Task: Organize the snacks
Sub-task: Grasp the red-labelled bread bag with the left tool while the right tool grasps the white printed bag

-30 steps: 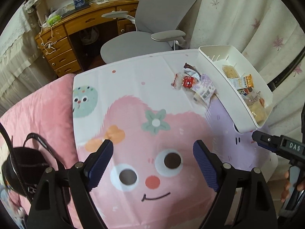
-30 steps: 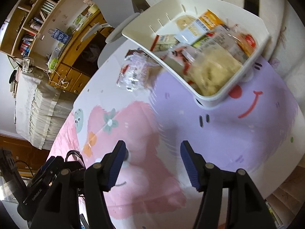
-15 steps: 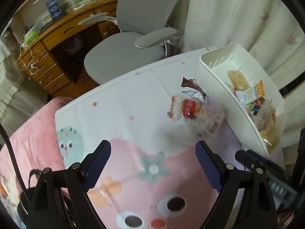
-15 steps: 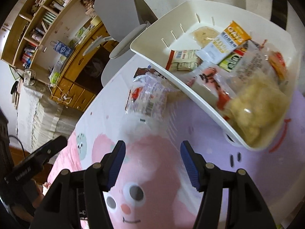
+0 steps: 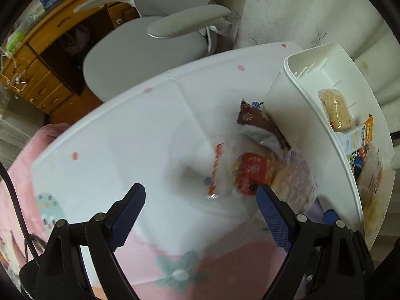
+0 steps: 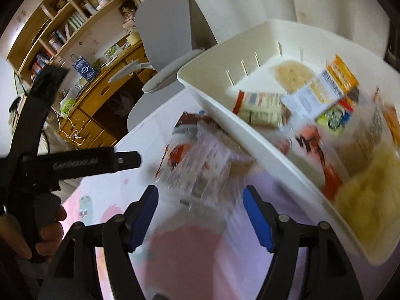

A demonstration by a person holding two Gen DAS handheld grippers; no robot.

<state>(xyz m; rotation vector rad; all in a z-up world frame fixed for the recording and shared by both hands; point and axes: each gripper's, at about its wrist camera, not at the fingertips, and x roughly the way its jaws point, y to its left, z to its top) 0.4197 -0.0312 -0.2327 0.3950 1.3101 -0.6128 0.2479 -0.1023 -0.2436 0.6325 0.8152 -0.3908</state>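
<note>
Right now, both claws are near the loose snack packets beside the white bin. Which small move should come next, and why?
Probably lower the right claw a little further onto the clear packet. Its jaws are opening with nothing between them, and the packet lies just ahead on the tablecloth, outside the white bin. The left claw is open and empty too, so it can wait.

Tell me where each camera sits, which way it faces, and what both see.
Left wrist: on the left gripper, looking steeply down at loose snack packets beside the white bin; its open blue fingers show.
Right wrist: on the right gripper, angled down at the same pile; its jaws are opening, and the person's hand shows.
Shared: packets, bin, grey chair.
</note>
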